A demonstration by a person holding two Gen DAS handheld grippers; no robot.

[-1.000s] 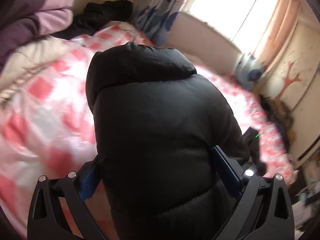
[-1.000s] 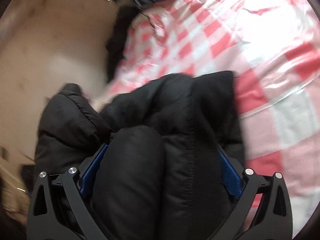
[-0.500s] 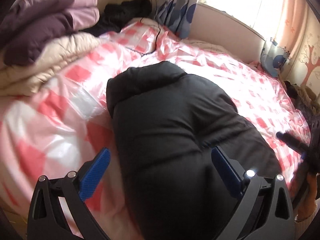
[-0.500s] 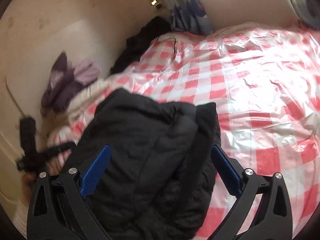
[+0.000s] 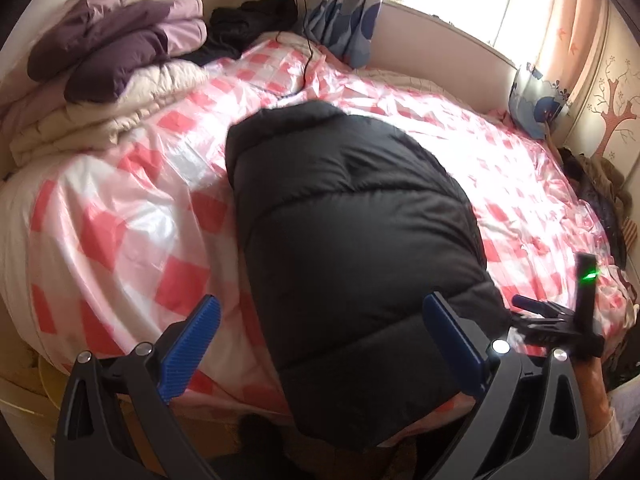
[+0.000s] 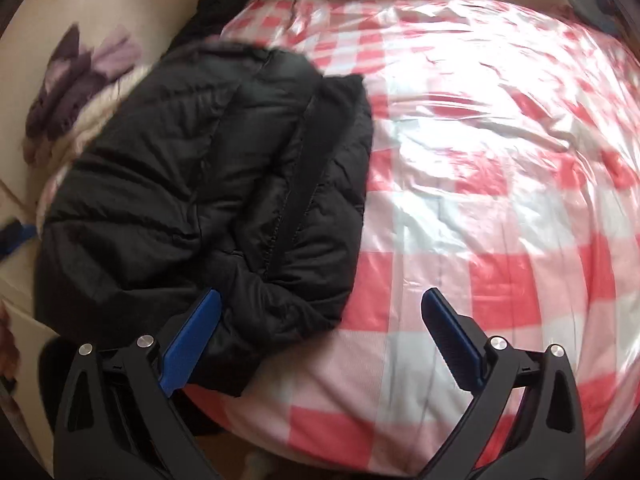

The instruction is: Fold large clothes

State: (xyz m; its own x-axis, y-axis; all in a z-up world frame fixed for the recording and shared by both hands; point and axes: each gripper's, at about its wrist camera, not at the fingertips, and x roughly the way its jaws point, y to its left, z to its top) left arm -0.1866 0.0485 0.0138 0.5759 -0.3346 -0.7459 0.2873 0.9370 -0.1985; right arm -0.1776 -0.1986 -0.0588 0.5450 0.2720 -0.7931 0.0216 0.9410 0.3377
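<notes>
A black puffer jacket (image 5: 344, 216) lies folded on the red-and-white checked bed cover (image 5: 132, 216), its near end hanging over the bed's front edge. My left gripper (image 5: 320, 348) is open and empty, held back above the jacket's near end. In the right wrist view the jacket (image 6: 208, 184) lies at the left with its zipper band showing. My right gripper (image 6: 320, 340) is open and empty, over the jacket's near right corner and the checked cover (image 6: 500, 200). The right gripper's body also shows in the left wrist view (image 5: 560, 320).
Folded purple and cream bedding (image 5: 108, 68) is piled at the bed's far left. Dark clothes (image 5: 248, 20) lie by the wall, with a black cable (image 5: 308, 52) running onto the bed. A blue cushion (image 5: 536, 100) and more clothes (image 5: 600, 188) sit at the right.
Both grippers had the jacket between their fingers a second ago; they have let go and pulled back. The jacket now rests folded on the bed.
</notes>
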